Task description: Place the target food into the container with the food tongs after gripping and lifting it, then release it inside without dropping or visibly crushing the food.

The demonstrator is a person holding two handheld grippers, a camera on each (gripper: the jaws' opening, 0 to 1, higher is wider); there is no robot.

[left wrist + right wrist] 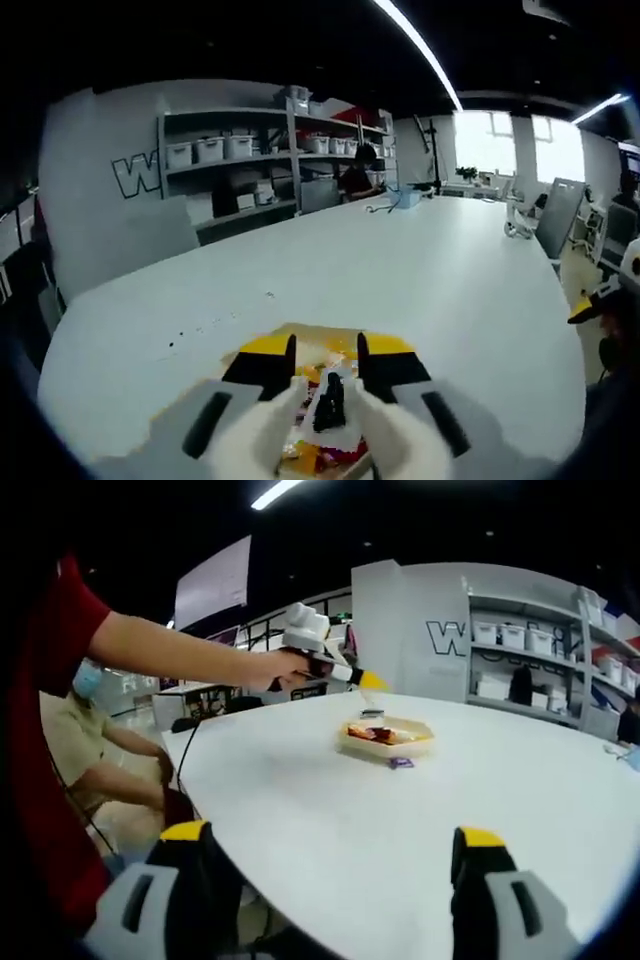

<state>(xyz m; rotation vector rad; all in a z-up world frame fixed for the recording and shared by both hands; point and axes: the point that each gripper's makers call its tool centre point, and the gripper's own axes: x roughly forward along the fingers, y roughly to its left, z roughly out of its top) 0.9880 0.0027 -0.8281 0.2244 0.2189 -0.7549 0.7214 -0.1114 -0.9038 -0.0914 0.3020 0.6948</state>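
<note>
Left gripper (325, 385): white body with yellow and black jaw tips, held above the shallow cream-coloured container (386, 738) on the large white bench (400, 270). In the left gripper view its jaws stand close together and clamp a pair of dark food tongs (330, 400) that point down into the container. Whether the tongs hold any food cannot be told; that area is blurred.

The right gripper view shows the left gripper (345, 670) from the side, in a person's hand (280, 666) with the bare arm stretched over the bench, its tip just above the container's far edge.

Container: rests on the bench, well away from the near edge. It holds red and orange food pieces (380, 734), which lie inside the rim. A small purple wrapped item (401, 763) lies on the bench just beside the container's near side, outside it.

Right gripper (330, 880): jaws spread wide apart and nothing between them, held low at the bench's near edge, well apart from the container.

Background: grey shelving with white storage boxes (230, 150) along the wall.
</note>
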